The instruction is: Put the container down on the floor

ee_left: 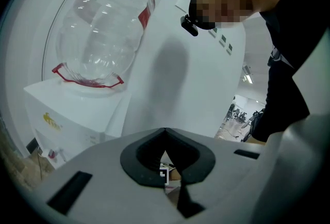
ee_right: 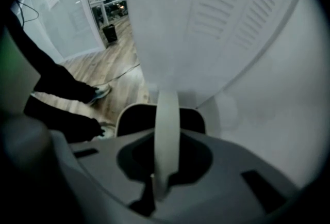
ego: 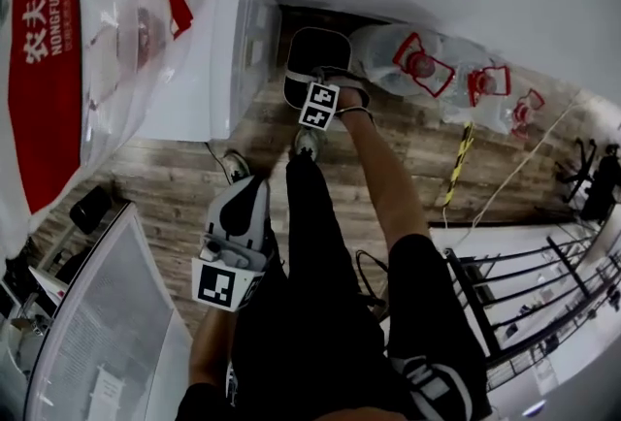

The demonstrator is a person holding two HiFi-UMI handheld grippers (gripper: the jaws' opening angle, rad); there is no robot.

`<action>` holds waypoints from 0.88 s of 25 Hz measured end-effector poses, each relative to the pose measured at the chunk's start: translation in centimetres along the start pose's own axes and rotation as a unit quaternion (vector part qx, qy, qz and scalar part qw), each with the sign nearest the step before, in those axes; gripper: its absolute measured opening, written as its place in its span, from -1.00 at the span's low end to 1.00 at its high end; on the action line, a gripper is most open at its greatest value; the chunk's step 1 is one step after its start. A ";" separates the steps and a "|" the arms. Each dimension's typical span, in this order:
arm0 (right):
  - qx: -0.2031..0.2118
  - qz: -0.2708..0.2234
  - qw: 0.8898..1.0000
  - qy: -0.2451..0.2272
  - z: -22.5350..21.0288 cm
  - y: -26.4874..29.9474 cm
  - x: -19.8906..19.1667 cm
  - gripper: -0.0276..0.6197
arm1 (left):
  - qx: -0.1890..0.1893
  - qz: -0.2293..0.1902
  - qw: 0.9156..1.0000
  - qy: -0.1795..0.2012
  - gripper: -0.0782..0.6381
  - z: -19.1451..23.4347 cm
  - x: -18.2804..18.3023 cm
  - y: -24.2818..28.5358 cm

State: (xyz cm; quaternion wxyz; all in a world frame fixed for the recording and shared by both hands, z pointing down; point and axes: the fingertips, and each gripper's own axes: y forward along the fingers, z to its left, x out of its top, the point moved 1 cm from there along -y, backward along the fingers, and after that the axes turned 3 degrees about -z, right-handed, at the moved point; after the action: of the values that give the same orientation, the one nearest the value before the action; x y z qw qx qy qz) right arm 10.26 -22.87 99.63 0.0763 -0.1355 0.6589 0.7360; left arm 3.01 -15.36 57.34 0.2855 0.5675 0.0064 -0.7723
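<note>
Contact between the container [ego: 315,55] and the wooden floor [ego: 155,186] is the thing I cannot judge. From above, its base is hidden under its own rim, low in the gap beside the water dispenser [ego: 218,41]. The right gripper view cuts most of it off too, leaving only part of a white rim and a dark inside. The big water bottle [ego: 58,70] on the dispenser runs out of the head view at the upper left. The person's legs cover much of the boards below.

The dispenser stands just left of the container. A cluster of empty clear bottles [ego: 417,60] with red handles lies just to its right, against the wall. A glass partition [ego: 107,312] fills the lower left and a dark metal rack [ego: 524,303] the lower right. A yellow-and-black cable [ego: 458,162] crosses the boards between them.

The container is white outside and black within, with its rounded-rectangular mouth facing up. The right hand-held gripper [ego: 325,78] points steeply down and is pinched tight on a thin white band [ee_right: 167,130] of it; whether that is handle or wall I cannot say. The left hand-held gripper [ego: 247,191] hangs by the person's leg, well apart from the container, jaws together with nothing between them.
</note>
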 end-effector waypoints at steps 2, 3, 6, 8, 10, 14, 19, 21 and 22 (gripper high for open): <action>-0.006 0.001 1.000 -0.010 -1.4 1.9 0.0 -0.80 | -0.002 0.004 1.000 -0.001 -0.70 0.5 -0.6 0.9; -0.009 0.001 1.000 -0.014 -1.9 2.8 0.1 -0.80 | -0.003 0.004 1.000 0.000 -0.70 0.7 -0.8 1.2; -0.012 -0.001 1.000 -0.021 -2.8 4.9 0.4 -0.80 | -0.008 0.009 1.000 0.008 -0.70 1.1 -1.2 1.8; -0.011 -0.002 1.000 -0.025 -3.1 6.2 0.5 -0.80 | -0.012 0.007 1.000 0.013 -0.70 1.4 -1.4 2.2; -0.011 -0.002 0.999 -0.033 -3.7 7.3 0.6 -0.80 | -0.013 0.003 1.000 0.020 -0.70 1.6 -1.5 2.6; -0.011 -0.003 0.999 -0.041 -4.2 9.1 1.2 -0.80 | -0.012 0.002 0.999 0.033 -0.70 2.1 -2.5 2.8; -0.007 -0.001 0.999 -0.034 -4.1 11.1 1.7 -0.80 | -0.006 0.004 1.000 0.024 -0.70 2.6 -4.2 2.7; -0.005 0.000 0.999 -0.033 -3.7 11.9 1.7 -0.80 | -0.006 0.008 1.000 0.022 -0.70 2.7 -4.9 2.5; -0.005 0.002 0.999 -0.032 -3.5 12.4 1.6 -0.80 | -0.005 0.010 1.000 0.020 -0.70 2.9 -5.3 2.5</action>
State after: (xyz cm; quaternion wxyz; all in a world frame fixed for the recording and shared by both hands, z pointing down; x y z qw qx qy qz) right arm 5.49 -27.92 110.55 0.0952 -0.1110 0.6528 0.7433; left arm 2.65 -16.08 63.79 0.2962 0.5816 0.0101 -0.7576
